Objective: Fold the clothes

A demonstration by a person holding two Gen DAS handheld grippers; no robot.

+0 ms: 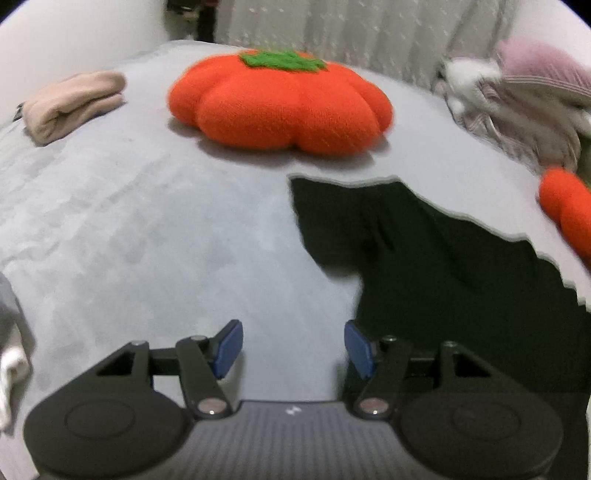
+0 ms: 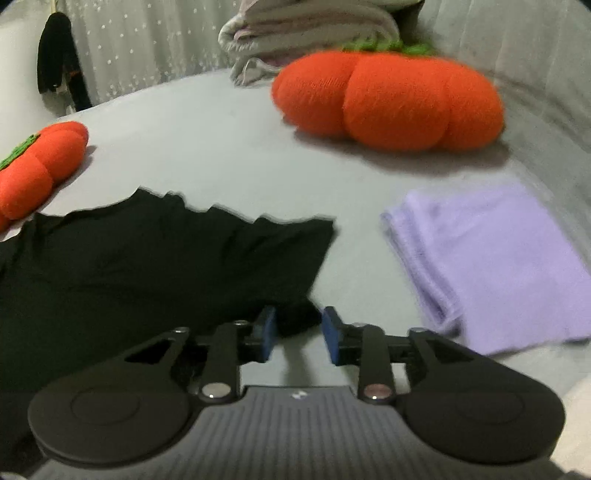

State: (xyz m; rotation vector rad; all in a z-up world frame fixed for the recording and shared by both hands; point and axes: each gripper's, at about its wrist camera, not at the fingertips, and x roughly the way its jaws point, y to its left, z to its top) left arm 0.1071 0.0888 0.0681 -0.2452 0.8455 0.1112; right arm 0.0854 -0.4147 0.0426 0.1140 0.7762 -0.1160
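From my left wrist camera I see the left hand-held gripper (image 1: 293, 345) at the bottom of the view, its blue pads (image 1: 231, 347) wide apart with nothing between them, only bare grey bed (image 1: 129, 229) showing in the gap. The black garment (image 1: 443, 266), the piece I am folding, lies flat on the bed from about 2 to 4 o'clock of this view, its wavy edge running toward 3 o'clock and its near part reaching down beside the right-hand pad. At 12 o'clock sits an orange pumpkin cushion (image 1: 280, 103) with a green top. A folded beige cloth (image 1: 74, 105) lies at 10 o'clock, a heap of pale and pink clothes (image 1: 517, 103) at 2 o'clock, and part of a second orange cushion (image 1: 565, 210) shows at 3 o'clock. From my right wrist camera the right hand-held gripper (image 2: 297, 334) is at the bottom, jaws at a narrow to middling gap. A dark corner of the garment (image 2: 147, 266) lies between the pads, but I cannot tell if either pad touches it; the picture is blurred. The garment spreads from 9 o'clock toward the centre. A folded lilac cloth (image 2: 498, 266) lies at 3 o'clock, apart from the garment. One orange cushion (image 2: 388, 103) sits at 1 o'clock, another (image 2: 37, 166) at 9 o'clock, touching the garment's far edge. Stacked pale clothes (image 2: 306, 33) are at 12 o'clock, before a white curtain (image 2: 147, 44).
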